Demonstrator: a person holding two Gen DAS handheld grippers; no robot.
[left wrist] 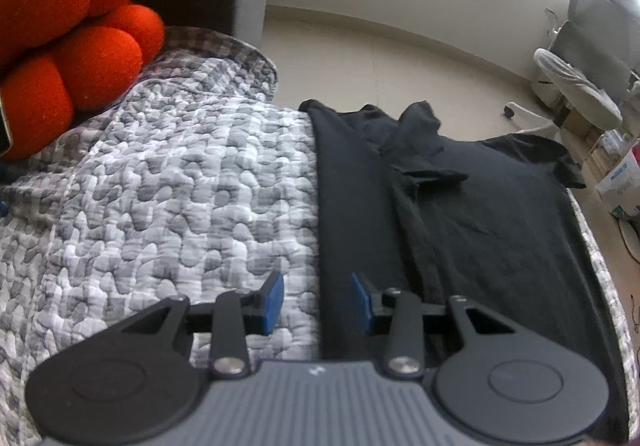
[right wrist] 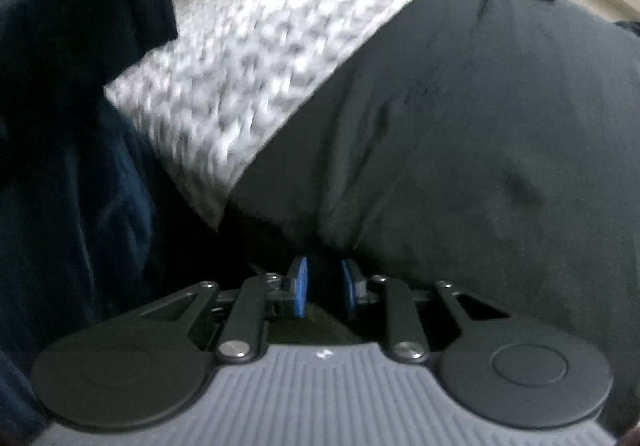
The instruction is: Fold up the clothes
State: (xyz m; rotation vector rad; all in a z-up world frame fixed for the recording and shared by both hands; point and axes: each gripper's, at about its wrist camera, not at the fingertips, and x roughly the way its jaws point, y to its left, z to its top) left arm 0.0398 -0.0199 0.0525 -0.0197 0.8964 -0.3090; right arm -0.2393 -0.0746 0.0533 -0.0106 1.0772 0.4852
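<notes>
Shirt (left wrist: 480, 214), black, lies flat on the quilted bed (left wrist: 180, 186); left gripper (left wrist: 317, 304) fingers spread apart, straddling its edge. Right gripper (right wrist: 323, 288) fingers look pinched on the hem.

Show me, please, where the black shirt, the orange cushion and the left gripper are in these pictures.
black shirt (left wrist: 500, 214): left wrist view, on its flat body panel.
orange cushion (left wrist: 80, 46): left wrist view, on a middle lobe.
left gripper (left wrist: 317, 298): left wrist view, midway between its blue fingertips.

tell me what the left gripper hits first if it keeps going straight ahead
Probably the long left edge of the black shirt, where it meets the quilt; the open left gripper straddles that edge. Depth is unclear.
</notes>
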